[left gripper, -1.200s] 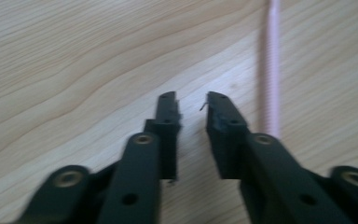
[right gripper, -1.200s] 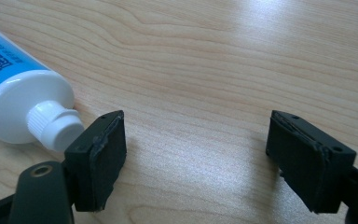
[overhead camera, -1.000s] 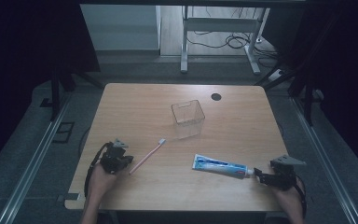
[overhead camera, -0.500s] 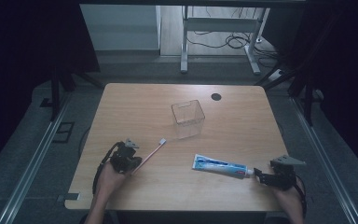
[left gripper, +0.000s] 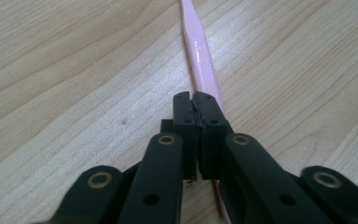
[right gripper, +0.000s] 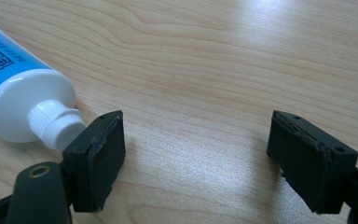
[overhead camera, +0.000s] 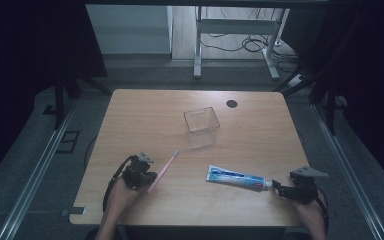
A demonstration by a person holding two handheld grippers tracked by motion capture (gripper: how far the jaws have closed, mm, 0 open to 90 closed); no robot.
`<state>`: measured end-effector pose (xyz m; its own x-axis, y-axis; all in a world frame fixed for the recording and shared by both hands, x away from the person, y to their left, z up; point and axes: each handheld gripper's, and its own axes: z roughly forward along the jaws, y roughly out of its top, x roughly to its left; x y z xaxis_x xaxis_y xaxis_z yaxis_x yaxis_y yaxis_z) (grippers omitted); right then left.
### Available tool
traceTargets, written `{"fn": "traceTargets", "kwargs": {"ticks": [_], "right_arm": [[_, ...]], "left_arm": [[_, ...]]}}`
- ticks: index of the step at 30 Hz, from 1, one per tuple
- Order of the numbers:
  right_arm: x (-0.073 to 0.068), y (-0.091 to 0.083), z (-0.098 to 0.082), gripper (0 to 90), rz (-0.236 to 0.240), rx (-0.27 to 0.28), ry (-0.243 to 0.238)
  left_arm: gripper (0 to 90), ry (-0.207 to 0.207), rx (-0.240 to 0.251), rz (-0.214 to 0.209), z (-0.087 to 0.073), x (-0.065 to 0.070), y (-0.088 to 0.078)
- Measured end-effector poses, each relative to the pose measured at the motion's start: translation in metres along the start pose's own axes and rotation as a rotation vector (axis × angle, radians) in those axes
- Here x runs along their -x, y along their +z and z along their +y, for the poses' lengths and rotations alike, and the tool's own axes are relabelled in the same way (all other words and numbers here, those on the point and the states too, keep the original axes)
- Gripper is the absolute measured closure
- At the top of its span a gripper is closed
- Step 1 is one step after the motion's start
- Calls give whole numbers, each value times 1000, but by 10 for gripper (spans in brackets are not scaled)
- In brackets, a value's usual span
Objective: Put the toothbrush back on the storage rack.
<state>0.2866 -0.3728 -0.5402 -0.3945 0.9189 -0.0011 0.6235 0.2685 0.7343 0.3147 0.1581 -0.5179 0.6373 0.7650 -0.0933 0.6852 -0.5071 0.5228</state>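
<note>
The left gripper, jaws pressed together, hides the toothbrush end. The right gripper gapes wide, tube at ten o'clock, cropped. Wooden table, dark room.

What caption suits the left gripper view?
Shut left claw over a pink toothbrush lying on the wooden table.

Black jaws (brass-looking rivets), apparently sleeveless.

Light wooden table — on it lay a pink toothbrush, a toothpaste tube, a clear box.
</note>
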Motion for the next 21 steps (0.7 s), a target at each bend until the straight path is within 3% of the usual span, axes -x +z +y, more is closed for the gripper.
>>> {"fn": "traceTargets", "kwargs": {"ticks": [4,5,12,21], "right_arm": [[0,0,0,189,0,0,0],[0,0,0,189,0,0,0],[0,0,0,187,2,-1,-1],[0,0,0,185,3,-1,-3]], "left_arm": [[785,-12,-5,-15,6,-1,-2],[723,-18,-3,-15,8,0,-2],[630,-39,-44,-44,27,1,-1],[630,-42,-129,-26,53,4,10]]}}
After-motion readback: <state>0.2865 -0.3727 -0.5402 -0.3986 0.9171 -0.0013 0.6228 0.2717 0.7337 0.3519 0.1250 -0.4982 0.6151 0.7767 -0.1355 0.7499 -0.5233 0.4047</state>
